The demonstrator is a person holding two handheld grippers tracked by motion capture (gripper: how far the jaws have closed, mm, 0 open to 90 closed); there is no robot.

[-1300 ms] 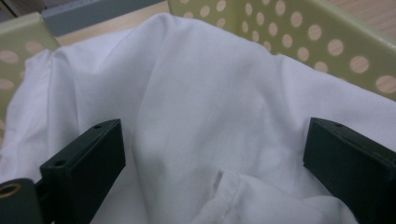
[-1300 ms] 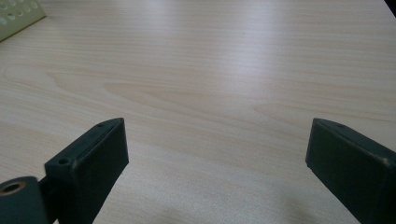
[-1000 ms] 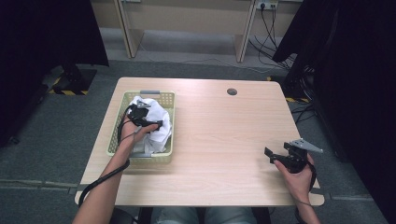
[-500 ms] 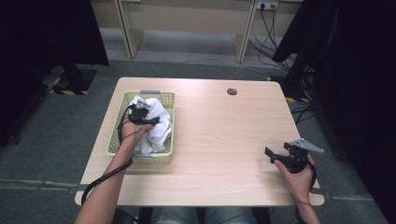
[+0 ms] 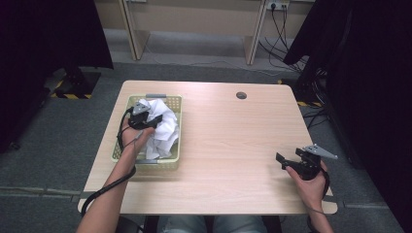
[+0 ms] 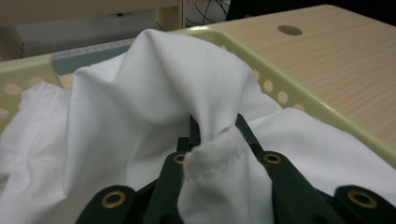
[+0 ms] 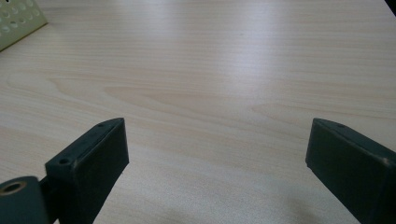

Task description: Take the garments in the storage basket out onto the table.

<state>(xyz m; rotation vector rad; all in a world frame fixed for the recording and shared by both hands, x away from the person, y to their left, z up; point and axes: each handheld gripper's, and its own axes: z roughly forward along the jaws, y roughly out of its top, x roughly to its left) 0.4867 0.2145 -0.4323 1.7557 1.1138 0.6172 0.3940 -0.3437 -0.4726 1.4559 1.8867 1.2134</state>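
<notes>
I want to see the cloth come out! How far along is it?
Done: the left gripper has just closed, pinching a fold of the crumpled white cloth. In hand: that grip. Left: the cloth still lies in the pale green plastic basket; the right gripper waits open over the wooden table.

A pale green perforated basket [image 5: 172, 127] stands at the left side of the wooden counter [image 5: 228, 145] and holds a crumpled white cloth [image 5: 163, 130]. The left hand-held gripper [image 5: 142, 116] sits over the basket, its jaws having just been closing on a fold of the cloth; its cable [image 5: 104, 187] trails off the near edge. The right hand-held gripper [image 5: 282, 159] is held near the counter's right front corner, well apart from the basket, a grey three-cornered plate [image 5: 318, 150] on top. A round grommet [image 5: 241, 95] sits near the far edge.
</notes>
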